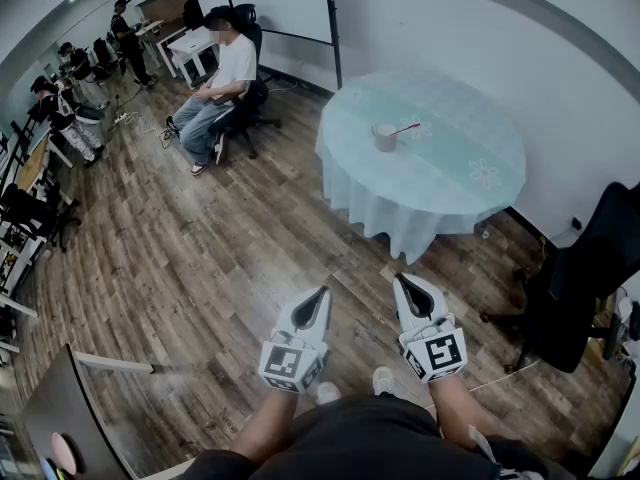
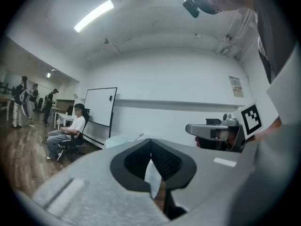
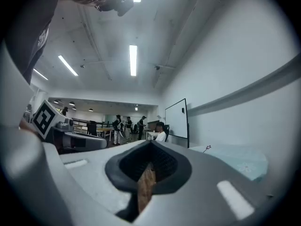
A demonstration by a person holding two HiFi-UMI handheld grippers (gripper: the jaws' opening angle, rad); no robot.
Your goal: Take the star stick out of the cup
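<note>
Though the thin pink star stick (image 1: 405,128) leaning from the grey cup (image 1: 385,137) looks plain from above, the right gripper view shows its star tip (image 3: 208,148). The left gripper (image 1: 321,293) and right gripper (image 1: 401,280) are pinched closed, empty, well apart from the round table (image 1: 470,183).

Cool, even light fills the room. It comes from ceiling strip lights (image 3: 133,60) that blow out to pure white in both gripper views (one (image 2: 93,15) smears into a glowing bar). Shadows are soft, with only faint shade on the floor beneath the round table (image 1: 450,138) in the head view. All three pictures bow strongly towards the edges, and a black vignette rings the gripper views. Close to the lenses, the left gripper (image 2: 151,154) and the right gripper (image 3: 149,149) look soft and out of focus.
</note>
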